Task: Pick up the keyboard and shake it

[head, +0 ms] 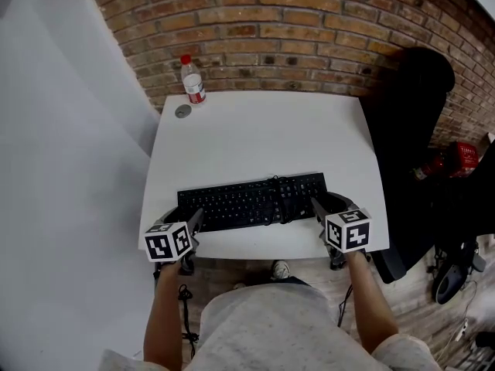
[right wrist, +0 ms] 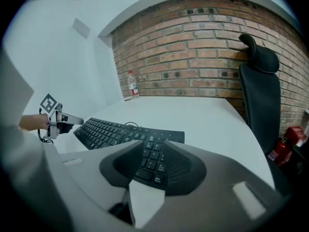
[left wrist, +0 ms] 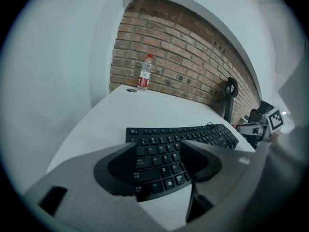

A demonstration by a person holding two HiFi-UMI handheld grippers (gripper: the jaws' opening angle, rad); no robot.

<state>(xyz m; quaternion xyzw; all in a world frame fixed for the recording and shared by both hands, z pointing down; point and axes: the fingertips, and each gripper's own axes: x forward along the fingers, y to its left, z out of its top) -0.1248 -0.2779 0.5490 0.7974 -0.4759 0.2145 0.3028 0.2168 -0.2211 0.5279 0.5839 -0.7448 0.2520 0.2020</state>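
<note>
The keyboard (head: 251, 201) at lower centre looks like matt black plastic. The bench (head: 263, 130) top is smooth, matt white. Across the top runs a rough red brick wall (head: 294, 29). The bottle (head: 192, 79) at upper left is clear, glossy plastic.

The light is soft and even, a little dim. The white square table (head: 255, 130) is the brightest thing, and the black flat keyboard (head: 247, 201) casts hardly any shadow on it. The black office chair (head: 414, 114) at the right is just a dark shape. In both gripper views the red-brown brick wall (left wrist: 169, 66) bends into a curve and the corners go black.
</note>
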